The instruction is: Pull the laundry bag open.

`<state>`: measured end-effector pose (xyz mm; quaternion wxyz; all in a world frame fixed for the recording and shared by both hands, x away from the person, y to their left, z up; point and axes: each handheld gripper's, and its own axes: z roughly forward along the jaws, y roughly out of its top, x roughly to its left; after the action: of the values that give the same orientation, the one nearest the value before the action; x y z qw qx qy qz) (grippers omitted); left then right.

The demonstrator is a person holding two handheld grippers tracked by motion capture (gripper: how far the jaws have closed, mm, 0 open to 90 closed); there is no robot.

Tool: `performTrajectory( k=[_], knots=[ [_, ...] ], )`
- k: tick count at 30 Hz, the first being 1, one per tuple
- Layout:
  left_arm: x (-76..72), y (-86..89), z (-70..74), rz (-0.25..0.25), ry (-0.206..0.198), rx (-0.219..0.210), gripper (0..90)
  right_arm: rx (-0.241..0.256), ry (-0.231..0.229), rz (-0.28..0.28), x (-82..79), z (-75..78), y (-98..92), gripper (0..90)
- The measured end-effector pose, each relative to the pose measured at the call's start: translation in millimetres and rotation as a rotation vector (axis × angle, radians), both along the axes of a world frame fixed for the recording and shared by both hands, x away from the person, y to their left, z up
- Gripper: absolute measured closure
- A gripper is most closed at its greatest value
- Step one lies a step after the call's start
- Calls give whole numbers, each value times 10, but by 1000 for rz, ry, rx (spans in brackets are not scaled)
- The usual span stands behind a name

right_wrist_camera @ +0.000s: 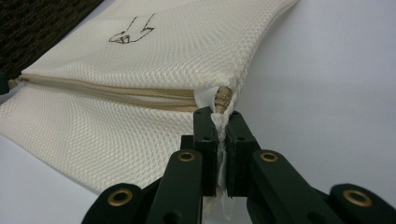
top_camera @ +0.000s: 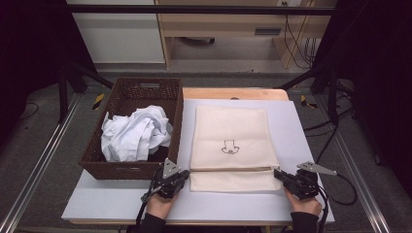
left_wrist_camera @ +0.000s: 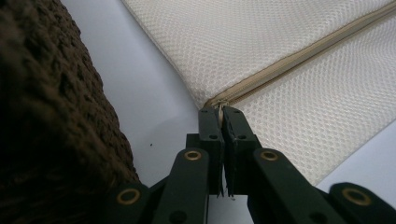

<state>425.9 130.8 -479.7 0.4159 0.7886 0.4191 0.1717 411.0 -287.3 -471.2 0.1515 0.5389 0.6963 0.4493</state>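
Observation:
A cream mesh laundry bag lies flat on the white board, a small black drawing on its top. Its zipper runs across near the front edge. My left gripper is shut on the zipper pull at the bag's left end. My right gripper is shut on the white tab at the zipper's right end. In the right gripper view the zipper stretches away to the left, closed.
A brown woven basket stands left of the bag, holding crumpled white cloth. In the left gripper view the basket wall is close on the left. The white board has bare room right of the bag.

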Motion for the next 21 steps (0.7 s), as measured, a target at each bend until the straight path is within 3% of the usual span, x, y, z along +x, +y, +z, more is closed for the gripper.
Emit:
performTrajectory(
  k=[4,11,13,21],
  knots=[
    [-1,26,11,-10,7,2,864,6,7,33,-10,-35,8,840],
    [4,-1,73,3,25,16,845,-66,20,27,2,-103,56,716],
    [4,-19,104,-6,41,31,799,-80,22,17,7,-110,59,670],
    [-64,-28,180,-29,53,66,644,-119,-68,-10,-15,-74,23,535]
  ],
)
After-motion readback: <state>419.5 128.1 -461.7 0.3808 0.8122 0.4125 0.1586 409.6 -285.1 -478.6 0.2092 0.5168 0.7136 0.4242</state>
